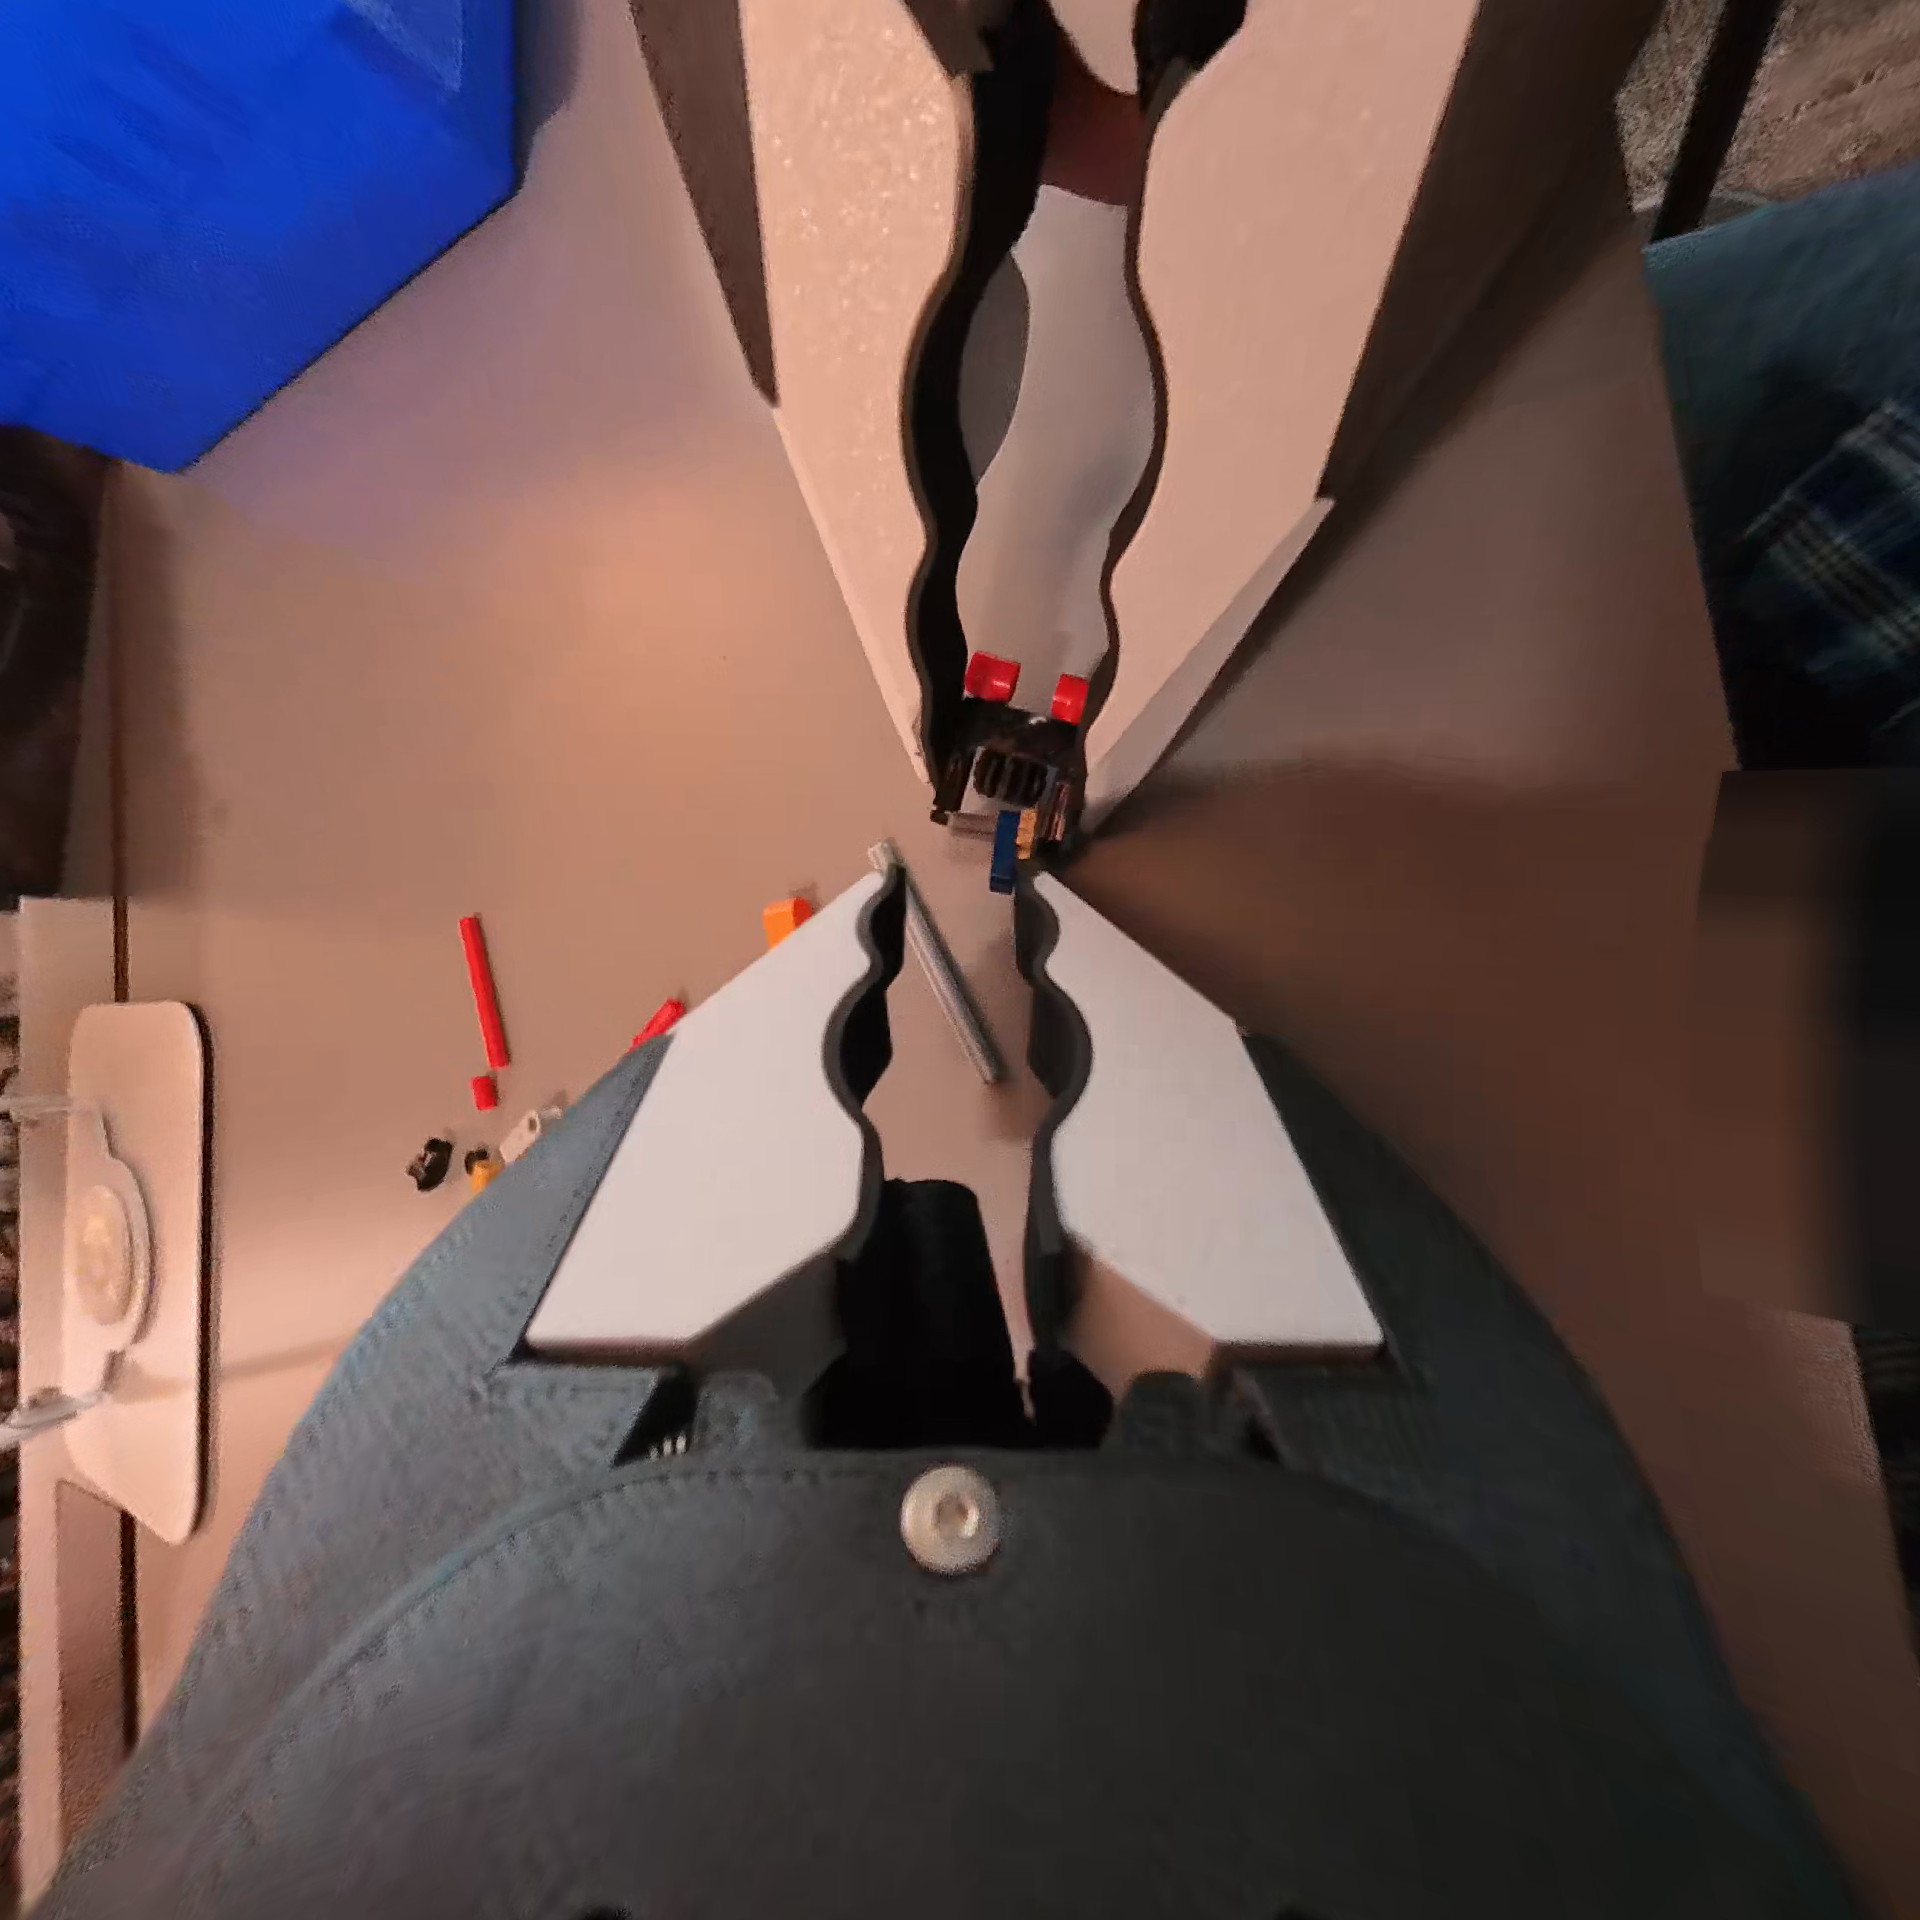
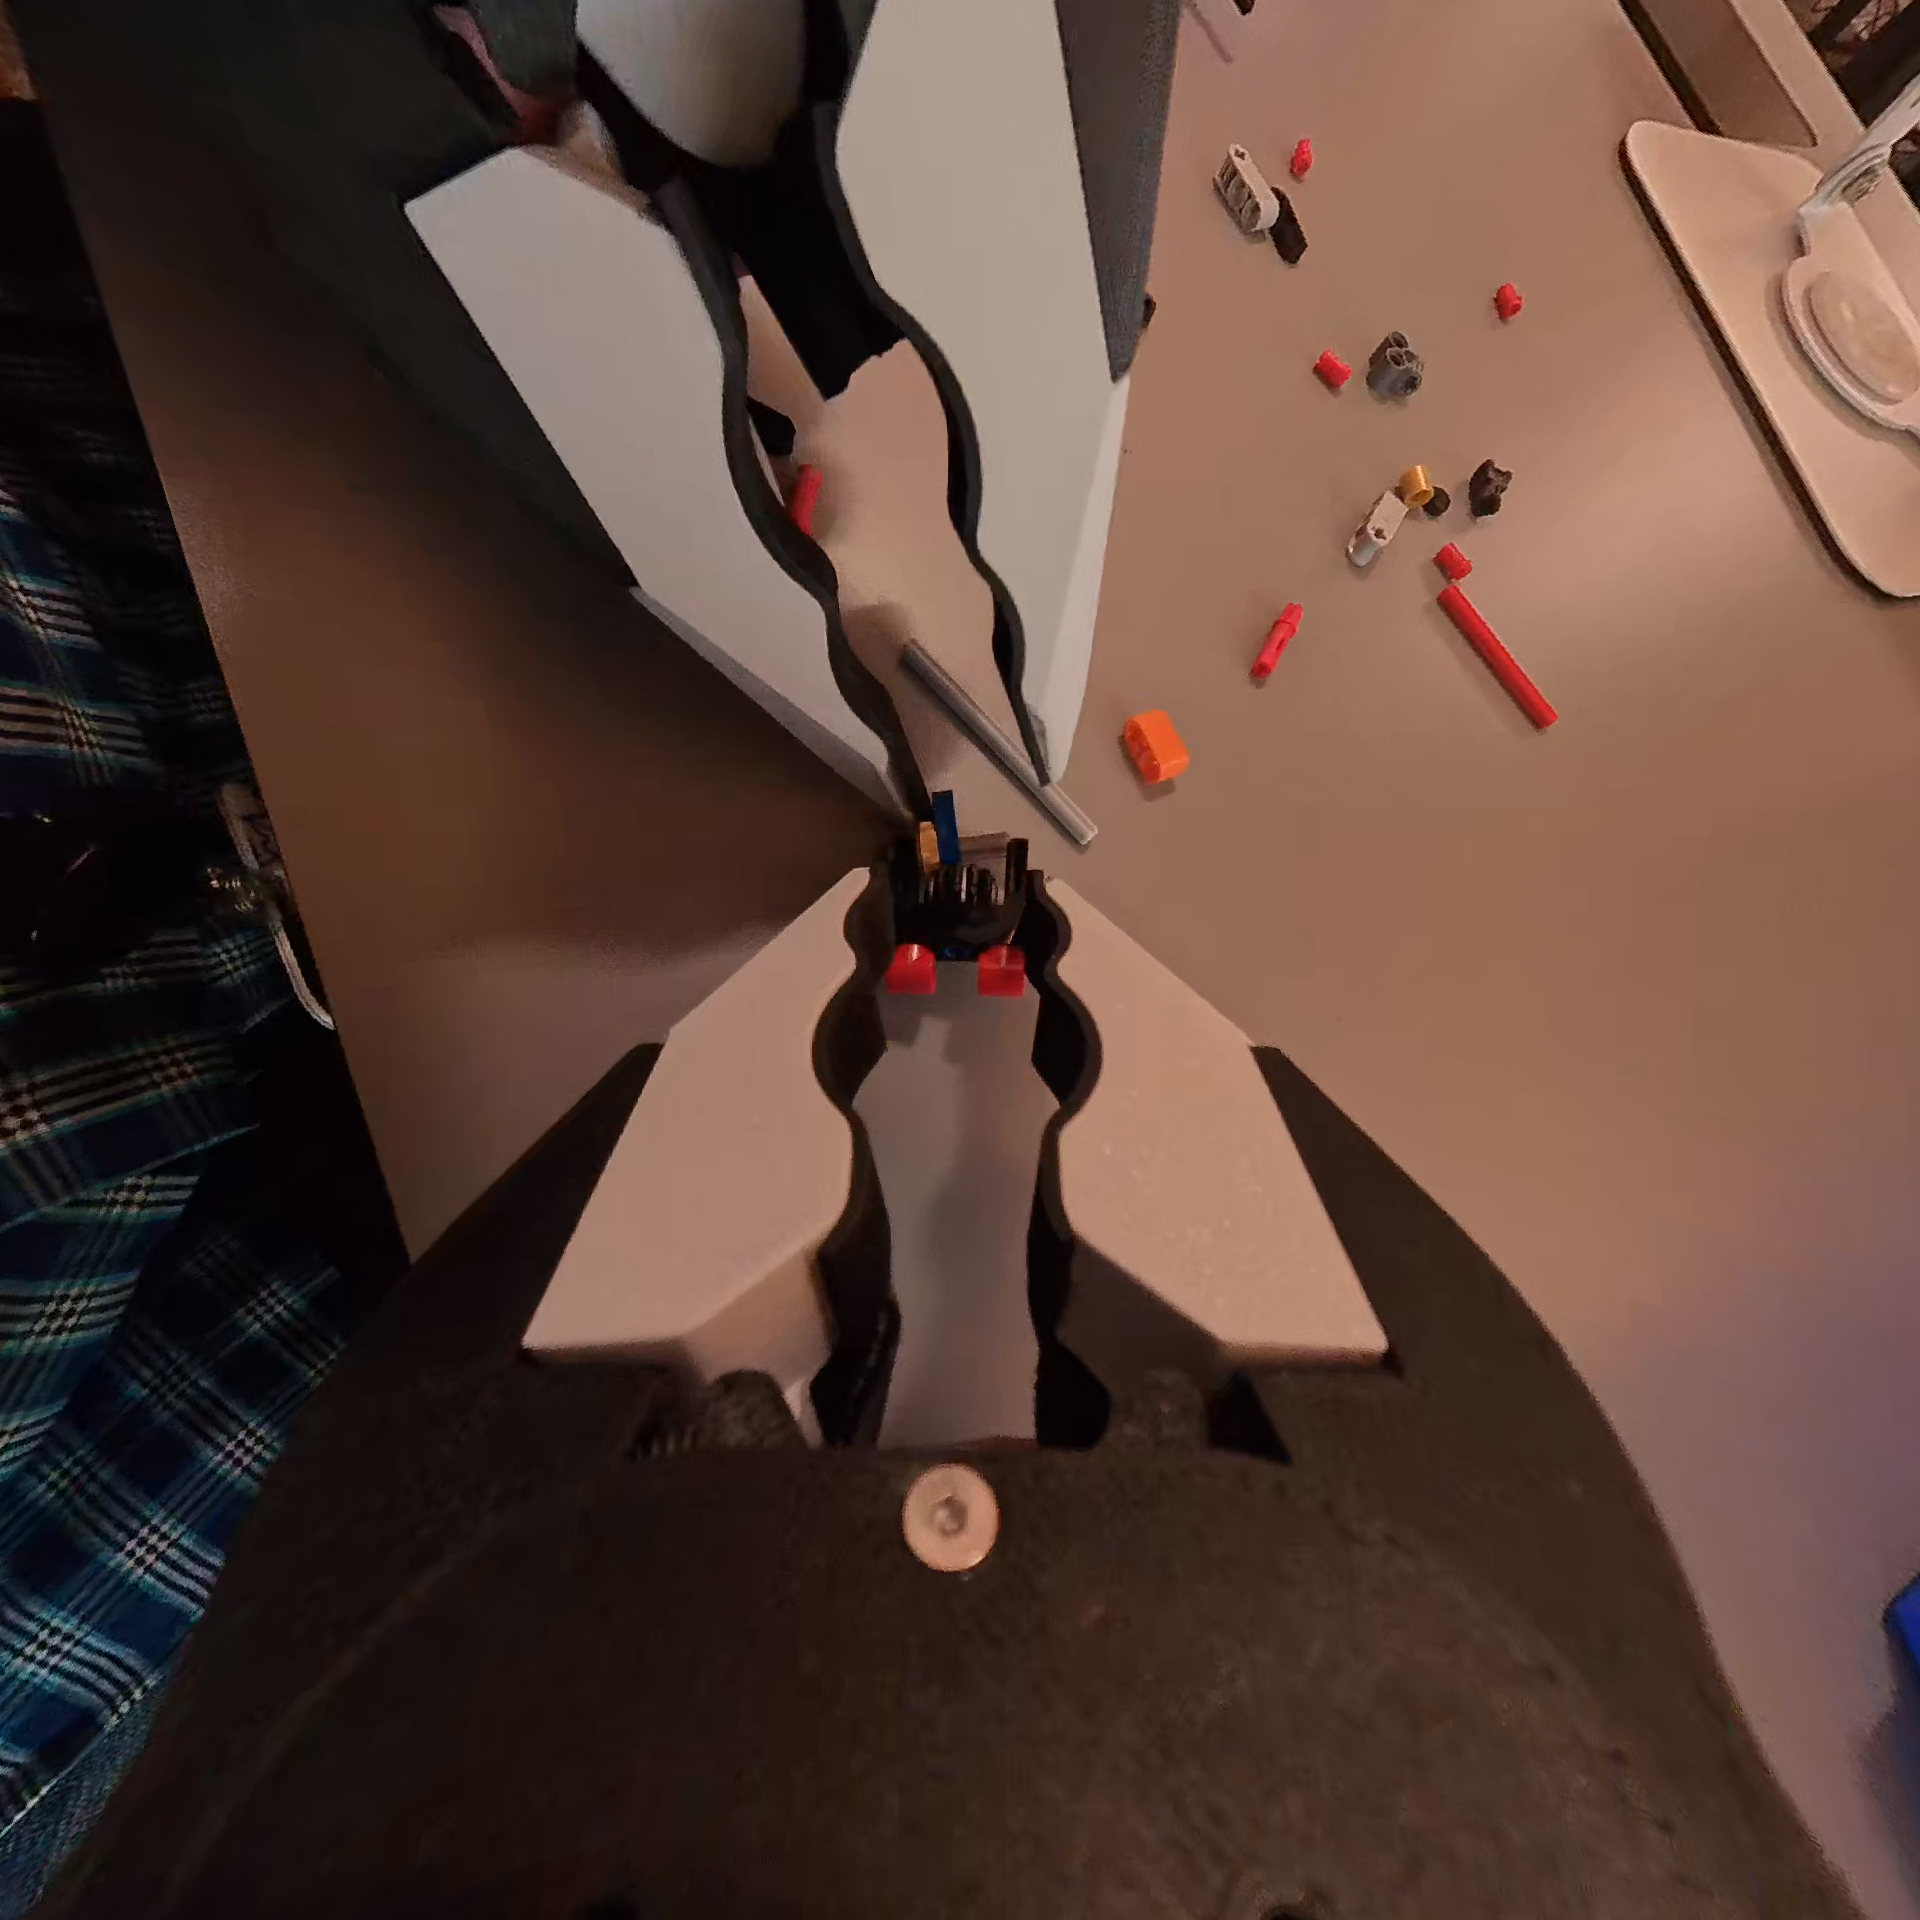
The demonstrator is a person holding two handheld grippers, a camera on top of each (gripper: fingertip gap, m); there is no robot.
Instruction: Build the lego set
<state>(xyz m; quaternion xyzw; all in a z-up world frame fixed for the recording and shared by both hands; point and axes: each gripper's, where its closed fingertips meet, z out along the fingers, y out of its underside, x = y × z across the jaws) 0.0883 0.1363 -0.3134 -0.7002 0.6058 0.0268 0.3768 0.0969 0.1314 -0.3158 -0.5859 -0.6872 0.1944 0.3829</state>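
Right wrist view shows the right gripper (image 2: 961,914) clamped on the small black Lego sub-assembly with two red studs (image 2: 958,925), held just above the bare tan tabletop (image 2: 1455,1143); the spread, empty left gripper (image 1: 961,883) straddles one long grey plastic axle (image 1: 951,987), which could roll or skid away if a fingertip lands off-centre. Loose toward the table's far edge I count one long red axle (image 2: 1496,655), one orange block (image 2: 1155,745) and five small red pins, possibly more hidden.

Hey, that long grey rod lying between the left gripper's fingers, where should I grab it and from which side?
Grip the grey rod near its middle, coming straight down from above. It lies flat on the table, slanted inside the open left gripper, so turn the fingers to close across its thin width. The right gripper, holding the small black assembly, crowds its far end.
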